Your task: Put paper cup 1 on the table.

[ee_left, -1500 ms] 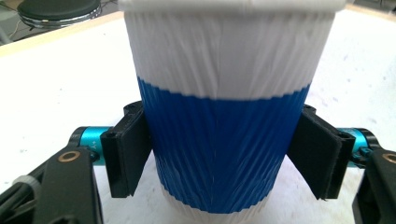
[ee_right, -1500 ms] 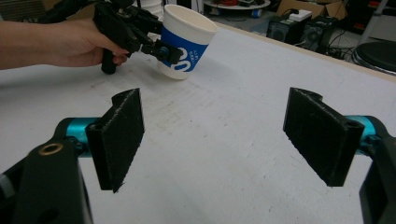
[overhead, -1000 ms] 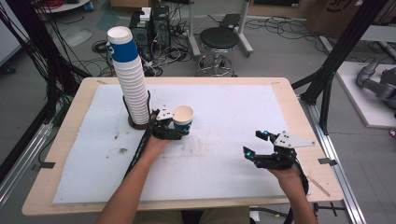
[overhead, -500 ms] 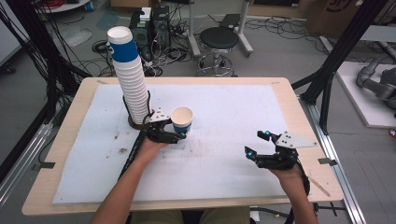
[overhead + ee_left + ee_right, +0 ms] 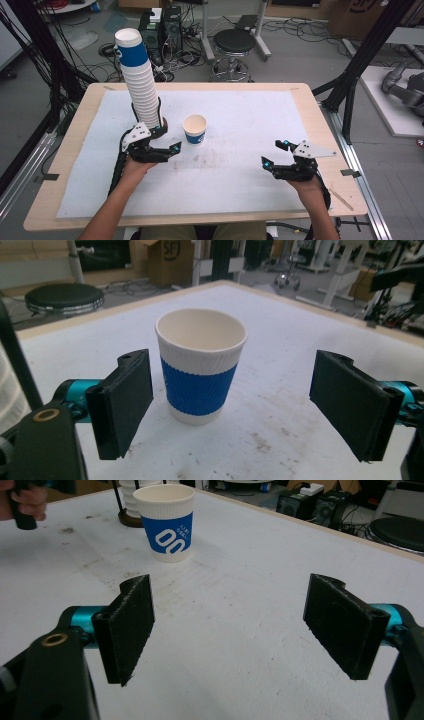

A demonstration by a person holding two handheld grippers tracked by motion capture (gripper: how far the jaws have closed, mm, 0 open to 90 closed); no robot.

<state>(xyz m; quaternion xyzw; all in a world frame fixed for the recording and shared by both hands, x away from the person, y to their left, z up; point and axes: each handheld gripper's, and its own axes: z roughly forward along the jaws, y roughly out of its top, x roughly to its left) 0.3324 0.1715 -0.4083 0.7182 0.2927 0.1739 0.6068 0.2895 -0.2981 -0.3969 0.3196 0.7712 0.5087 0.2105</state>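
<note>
- So since a second back, my left gripper (image 5: 167,145) has let go of the paper cup (image 5: 195,129) and backed off toward me; its jaws have just been opening and now stand wide, nothing pressed between them.
- The cup stands upright on the white mat (image 5: 240,175), just right of the tall cup stack (image 5: 141,87), apart from it. I'd call that one cup pulled and set down, placing step done.
- Right gripper (image 5: 272,153) hasn't budged, parked well off to the right, jaws spread, holding nothing.
- The left gripper view gives me a plain blue band on the cup (image 5: 201,365), sitting beyond the pads, clear of both.
- The right gripper view catches the other side: white printed lettering on the band (image 5: 165,522), plus the stack's base behind it.
</note>
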